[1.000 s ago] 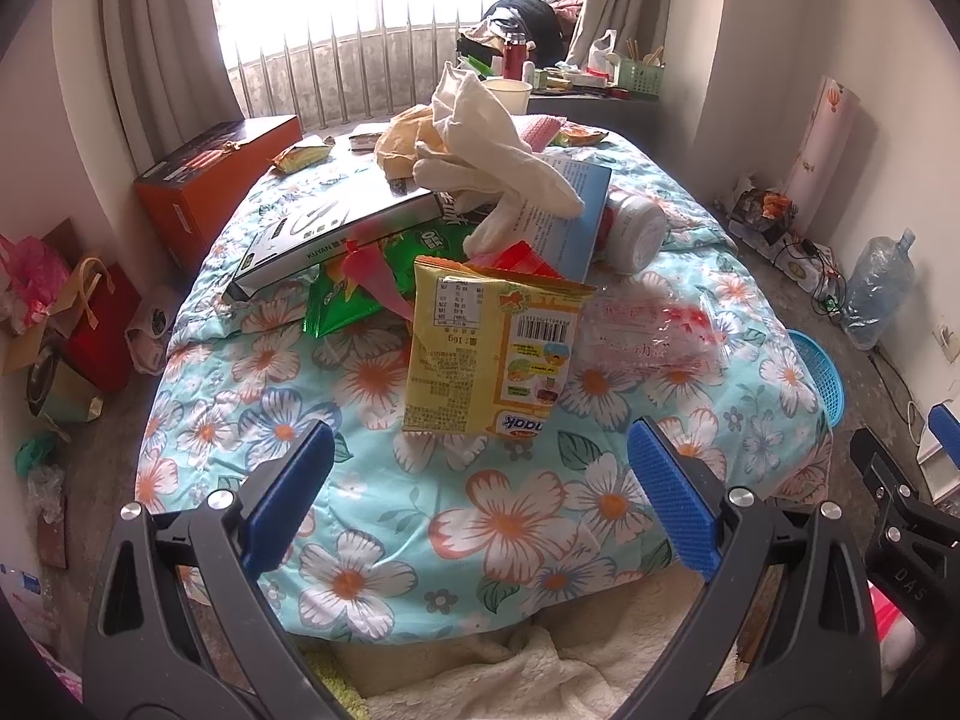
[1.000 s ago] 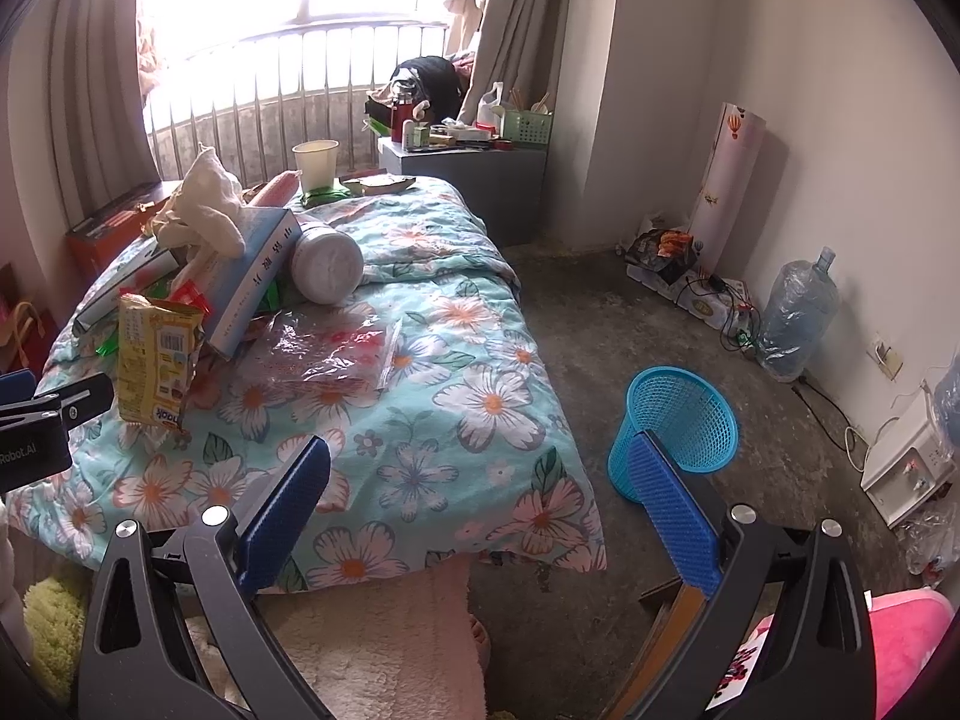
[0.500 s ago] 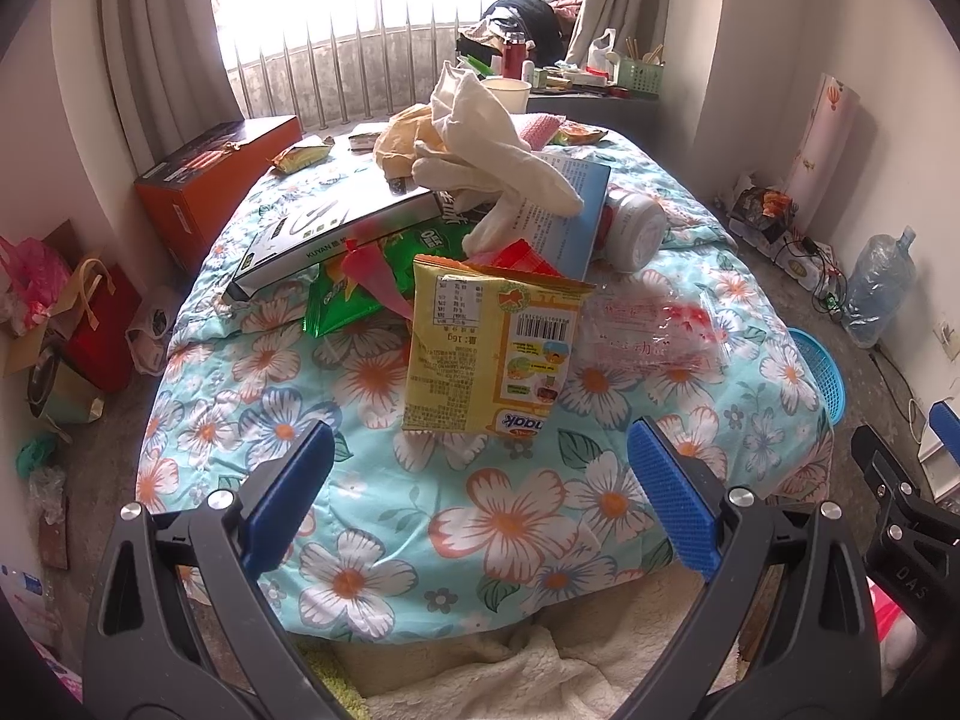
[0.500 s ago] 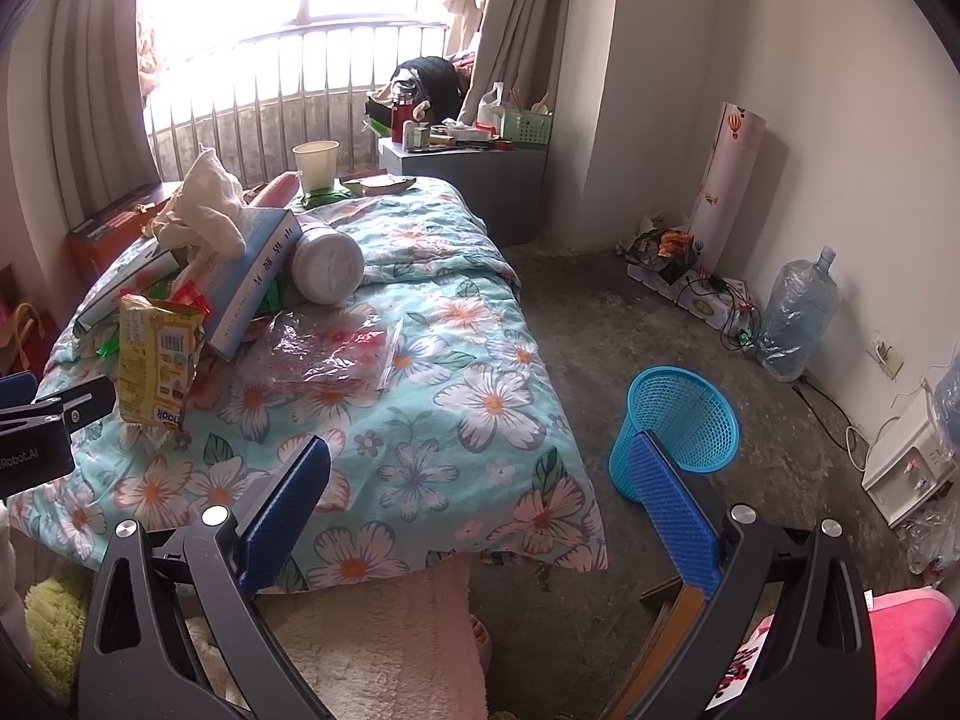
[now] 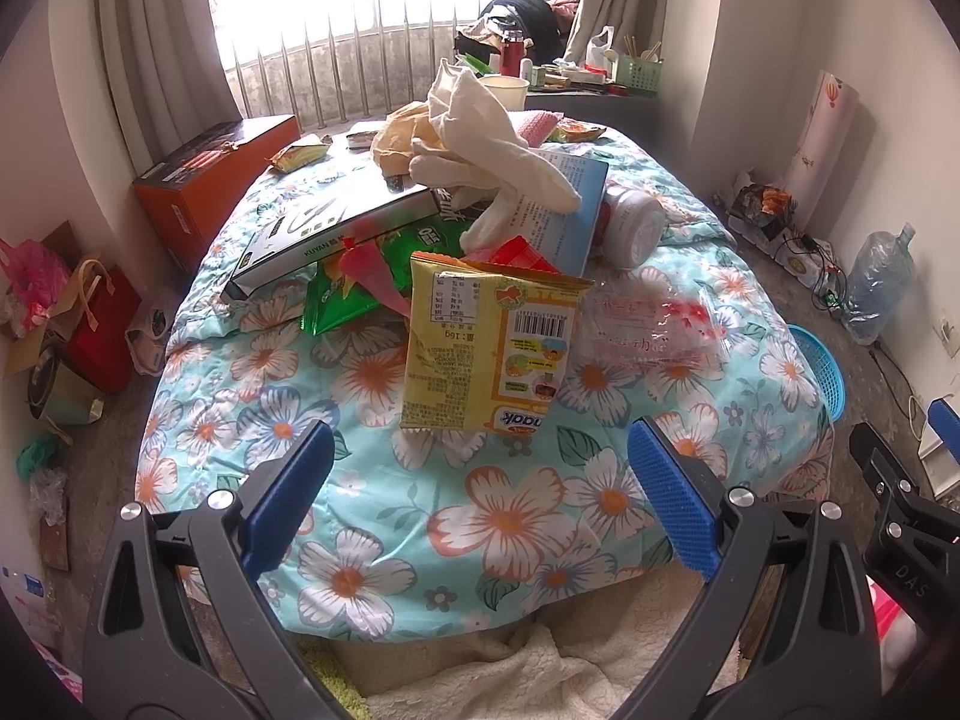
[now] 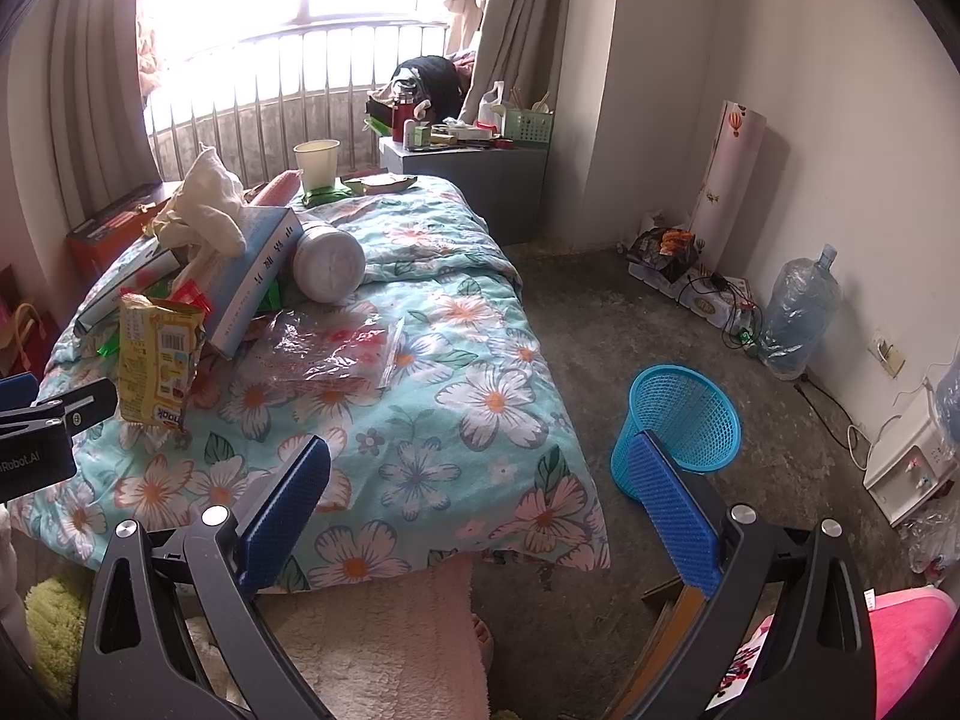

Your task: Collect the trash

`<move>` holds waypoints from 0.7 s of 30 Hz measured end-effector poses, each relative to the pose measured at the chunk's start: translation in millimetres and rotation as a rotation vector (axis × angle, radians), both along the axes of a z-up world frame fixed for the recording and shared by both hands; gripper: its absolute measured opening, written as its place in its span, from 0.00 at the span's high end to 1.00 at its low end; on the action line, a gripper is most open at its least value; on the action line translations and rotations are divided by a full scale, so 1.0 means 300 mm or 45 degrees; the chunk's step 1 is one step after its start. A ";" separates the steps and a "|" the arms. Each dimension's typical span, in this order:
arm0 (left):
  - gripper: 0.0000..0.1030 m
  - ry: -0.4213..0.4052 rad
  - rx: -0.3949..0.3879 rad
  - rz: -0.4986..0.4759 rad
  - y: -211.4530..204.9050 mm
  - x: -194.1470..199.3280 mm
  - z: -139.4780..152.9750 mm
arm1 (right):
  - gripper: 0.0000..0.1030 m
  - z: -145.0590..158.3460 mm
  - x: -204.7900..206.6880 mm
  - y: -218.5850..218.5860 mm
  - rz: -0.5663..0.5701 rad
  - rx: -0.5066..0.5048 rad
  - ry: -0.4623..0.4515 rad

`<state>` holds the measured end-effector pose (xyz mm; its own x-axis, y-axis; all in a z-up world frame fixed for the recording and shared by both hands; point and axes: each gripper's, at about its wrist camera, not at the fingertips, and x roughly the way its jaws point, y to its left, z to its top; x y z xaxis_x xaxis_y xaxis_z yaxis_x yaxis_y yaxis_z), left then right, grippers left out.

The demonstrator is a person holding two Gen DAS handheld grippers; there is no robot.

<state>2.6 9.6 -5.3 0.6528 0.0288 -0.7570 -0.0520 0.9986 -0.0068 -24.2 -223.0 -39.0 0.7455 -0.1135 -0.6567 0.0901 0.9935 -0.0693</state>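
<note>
Both tools, the left tool [image 5: 480, 468] and right tool [image 6: 480, 474], are hanging wide open, holding nothing. The left one is facing the yellow snack packet [image 5: 489, 348] on the bed [image 5: 510, 516]; I'd pinch its near bottom edge, since the propped packet could tip, then carry it to the blue basket [image 6: 678, 420].

From the foot of the floral bedspread [image 5: 516, 516] we look along the left gripper [image 5: 480, 498] up the bed to the window, while the right wrist view, set further right, faces bed and floor, both sharing the yellow snack packet [image 5: 486, 348] and blue basket [image 6: 678, 426].
</note>
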 end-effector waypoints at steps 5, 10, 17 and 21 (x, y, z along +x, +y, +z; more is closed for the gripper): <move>0.09 0.000 0.003 -0.001 -0.003 -0.002 -0.003 | 0.06 0.000 0.000 -0.001 0.000 0.001 -0.001; 0.08 0.001 0.003 0.000 -0.003 -0.002 -0.003 | 0.06 -0.001 -0.001 -0.002 0.000 0.003 -0.001; 0.08 0.004 0.002 -0.002 -0.002 -0.003 -0.004 | 0.06 -0.002 -0.001 -0.003 -0.002 0.008 -0.002; 0.09 0.014 -0.004 -0.005 0.004 -0.004 -0.020 | 0.06 -0.004 0.013 0.003 -0.014 0.011 0.005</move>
<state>1.5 10.8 -11.4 0.6443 0.0243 -0.7644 -0.0485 0.9988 -0.0091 -20.2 -222.1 -40.1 0.7414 -0.1164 -0.6609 0.1011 0.9930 -0.0615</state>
